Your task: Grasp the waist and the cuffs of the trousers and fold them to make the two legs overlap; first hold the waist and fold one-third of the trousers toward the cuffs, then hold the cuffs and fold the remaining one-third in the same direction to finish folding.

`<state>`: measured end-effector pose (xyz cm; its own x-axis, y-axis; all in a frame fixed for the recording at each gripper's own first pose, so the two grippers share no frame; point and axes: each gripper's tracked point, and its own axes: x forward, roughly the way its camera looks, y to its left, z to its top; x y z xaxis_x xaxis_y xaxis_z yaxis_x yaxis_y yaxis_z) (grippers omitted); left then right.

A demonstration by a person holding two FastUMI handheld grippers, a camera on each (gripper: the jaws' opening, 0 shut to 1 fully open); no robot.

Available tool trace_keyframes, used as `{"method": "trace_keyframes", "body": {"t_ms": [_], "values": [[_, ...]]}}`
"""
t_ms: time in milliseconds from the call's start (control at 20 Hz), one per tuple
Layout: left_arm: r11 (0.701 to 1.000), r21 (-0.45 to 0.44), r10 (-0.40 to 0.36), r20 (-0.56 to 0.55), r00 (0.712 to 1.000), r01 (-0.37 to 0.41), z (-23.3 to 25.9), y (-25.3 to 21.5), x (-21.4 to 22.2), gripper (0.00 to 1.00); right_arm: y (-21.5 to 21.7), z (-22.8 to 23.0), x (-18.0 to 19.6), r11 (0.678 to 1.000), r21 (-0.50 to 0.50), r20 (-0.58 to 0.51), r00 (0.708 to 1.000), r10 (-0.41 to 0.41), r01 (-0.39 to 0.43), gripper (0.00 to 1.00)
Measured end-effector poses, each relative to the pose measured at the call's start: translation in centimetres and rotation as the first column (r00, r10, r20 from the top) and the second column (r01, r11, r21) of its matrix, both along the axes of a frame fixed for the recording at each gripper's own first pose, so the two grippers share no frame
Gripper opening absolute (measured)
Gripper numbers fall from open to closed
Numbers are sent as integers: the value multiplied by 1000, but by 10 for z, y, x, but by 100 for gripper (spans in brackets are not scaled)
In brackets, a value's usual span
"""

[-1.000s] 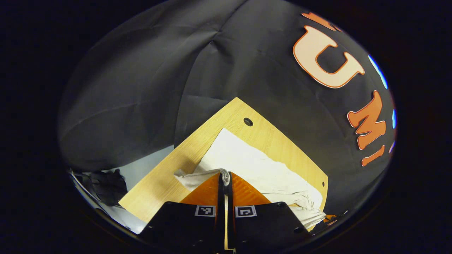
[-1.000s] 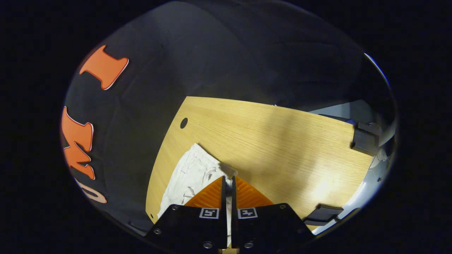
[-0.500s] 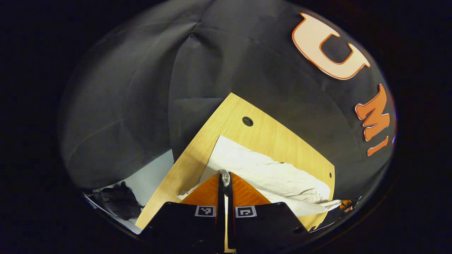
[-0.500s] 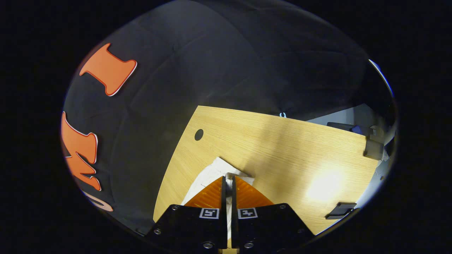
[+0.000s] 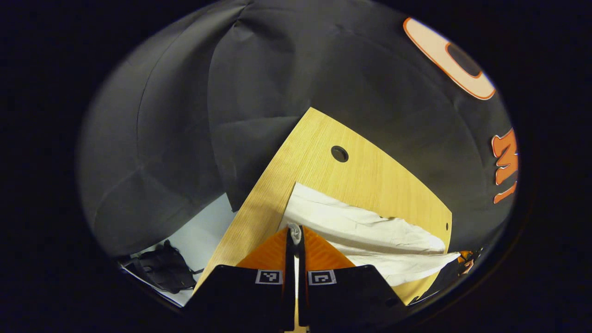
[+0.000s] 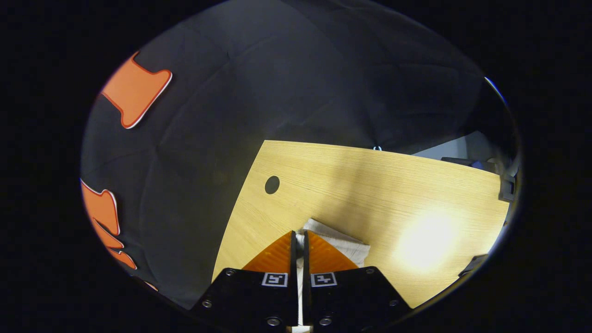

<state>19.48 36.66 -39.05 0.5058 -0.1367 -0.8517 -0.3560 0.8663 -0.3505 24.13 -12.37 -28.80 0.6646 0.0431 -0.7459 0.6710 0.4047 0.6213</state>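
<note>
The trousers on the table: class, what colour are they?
White trousers, plain, no pattern; clearest in the left gripper view.

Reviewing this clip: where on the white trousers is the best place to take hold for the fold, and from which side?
At the edge corners, as now. The trousers lie flat on the wooden table, so only the hem offers a lip. The left hand-held gripper and right hand-held gripper each pinch a corner, coming in low from the near side. That probably keeps the edge taut.

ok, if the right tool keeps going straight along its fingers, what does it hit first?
The right tool is already shut on the white trousers; past that pinched cloth, its line appears to meet the bare wooden table, then the black booth wall. Depth is unclear.
</note>
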Motion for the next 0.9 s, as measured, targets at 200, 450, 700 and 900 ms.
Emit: {"method": "trace_keyframes", "body": {"t_ms": [200,450,700,900], "values": [[999,-45,9,-50,999,-11,-18,-1,9,7,11,-12,30,1000,7,-15,1000,13,-13,4],[992,-98,70,-40,997,-74,-24,5,20,7,21,-27,50,998,58,-48,999,8,-5,4],[989,-55,134,-11,991,-135,-25,14,37,14,25,-23,61,985,168,-1,999,-37,37,4],[973,-40,230,23,973,-229,-19,31,41,19,20,-11,65,979,196,93,993,-77,57,9]]}}
